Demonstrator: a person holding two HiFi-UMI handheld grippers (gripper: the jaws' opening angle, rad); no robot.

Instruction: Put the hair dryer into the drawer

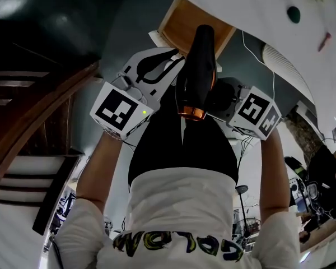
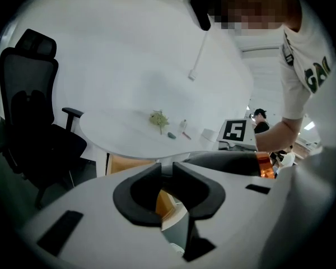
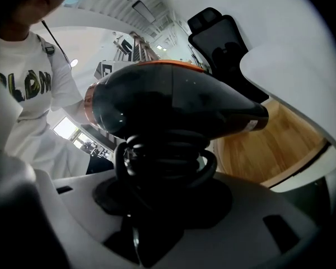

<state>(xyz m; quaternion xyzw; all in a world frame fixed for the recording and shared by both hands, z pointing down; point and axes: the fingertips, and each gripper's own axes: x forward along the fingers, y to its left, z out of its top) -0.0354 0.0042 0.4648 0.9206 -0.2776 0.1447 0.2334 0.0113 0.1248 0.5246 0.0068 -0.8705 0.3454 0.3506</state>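
Observation:
A black hair dryer (image 1: pixel 196 66) with an orange ring at its rear hangs in front of me, nozzle toward the open wooden drawer (image 1: pixel 182 29) under the white table. My right gripper (image 1: pixel 221 97) is shut on its handle, which has the black cord coiled round it (image 3: pixel 165 161). In the right gripper view the dryer body (image 3: pixel 173 105) fills the middle, with the drawer's wooden bottom (image 3: pixel 269 144) beyond it. My left gripper (image 1: pixel 157 66) sits just left of the dryer, its pads (image 2: pixel 204 192) together and holding nothing. The dryer (image 2: pixel 229 162) shows to its right.
A round white table (image 2: pixel 117 136) above the drawer carries a few small items (image 2: pixel 158 118). A black office chair (image 2: pixel 28 122) stands left of the table. Wooden stairs (image 1: pixel 33 122) run along the left of the head view. A person (image 2: pixel 260 116) stands far off.

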